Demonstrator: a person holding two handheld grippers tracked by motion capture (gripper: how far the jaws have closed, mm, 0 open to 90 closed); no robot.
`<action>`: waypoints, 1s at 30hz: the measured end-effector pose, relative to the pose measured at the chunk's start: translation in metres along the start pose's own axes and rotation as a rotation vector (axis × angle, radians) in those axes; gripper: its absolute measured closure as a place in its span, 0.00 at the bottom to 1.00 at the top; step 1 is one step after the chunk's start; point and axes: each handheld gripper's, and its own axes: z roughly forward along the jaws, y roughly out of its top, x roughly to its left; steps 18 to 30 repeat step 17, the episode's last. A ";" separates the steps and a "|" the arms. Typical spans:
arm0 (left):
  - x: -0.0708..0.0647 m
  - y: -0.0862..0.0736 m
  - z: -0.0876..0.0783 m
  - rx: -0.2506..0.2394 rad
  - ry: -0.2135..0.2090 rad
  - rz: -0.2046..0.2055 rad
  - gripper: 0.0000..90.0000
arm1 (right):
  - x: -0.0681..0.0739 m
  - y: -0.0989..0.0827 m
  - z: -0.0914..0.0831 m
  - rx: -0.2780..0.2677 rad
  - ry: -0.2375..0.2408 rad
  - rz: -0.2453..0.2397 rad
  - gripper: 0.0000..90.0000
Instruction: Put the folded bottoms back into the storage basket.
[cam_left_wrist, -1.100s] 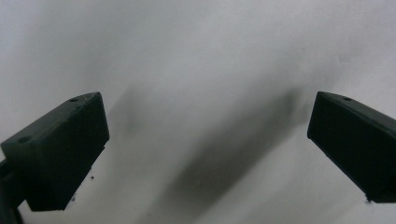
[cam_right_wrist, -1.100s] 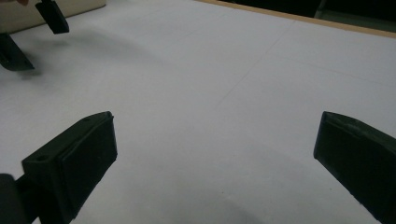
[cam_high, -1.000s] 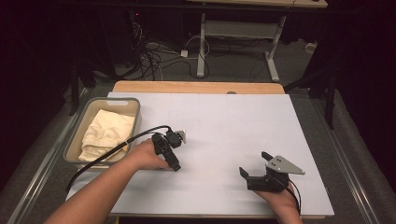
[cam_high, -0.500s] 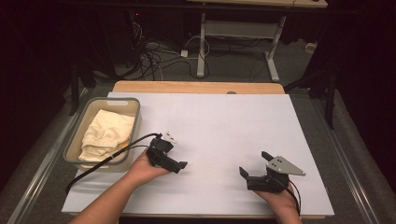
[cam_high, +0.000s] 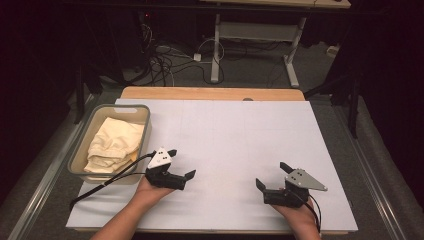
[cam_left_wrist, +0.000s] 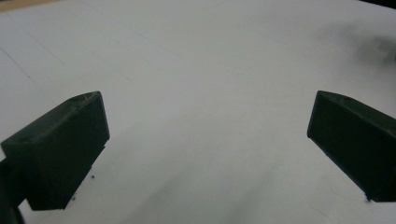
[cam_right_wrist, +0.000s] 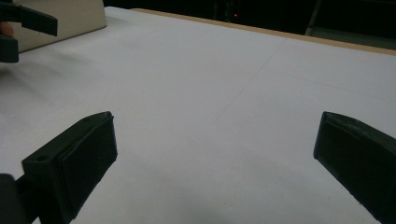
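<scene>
Item: cream cloth (cam_high: 114, 145), lying crumpled inside the grey bin (cam_high: 145, 111) at the counter's (cam_high: 240, 130) left edge. Handling, as judged: soft, light, limp, not fragile; likely sagging when lifted, so a raised fold near the bin's middle is offering the best hold.

Left tool (cam_high: 181, 164): resting low just beside the bin, jaws spread wide, gripping nothing.
Right tool (cam_high: 271, 176): sitting well apart at the near right, jaws likewise spread and empty.

Obstructions: the bin wall is standing between left tool and cloth; the trailing cable (cam_high: 107, 181) is running along the bin's near side.
</scene>
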 end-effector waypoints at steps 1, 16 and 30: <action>-0.001 -0.001 -0.002 -0.022 -0.002 0.004 0.00 | 0.000 0.000 0.000 -0.003 -0.001 -0.002 0.01; -0.002 -0.009 -0.009 -0.082 -0.049 0.010 0.00 | 0.005 -0.003 -0.001 -0.019 -0.032 0.006 0.01; -0.002 -0.009 -0.009 -0.080 -0.048 0.011 0.00 | 0.006 -0.003 -0.001 -0.016 -0.032 0.006 0.01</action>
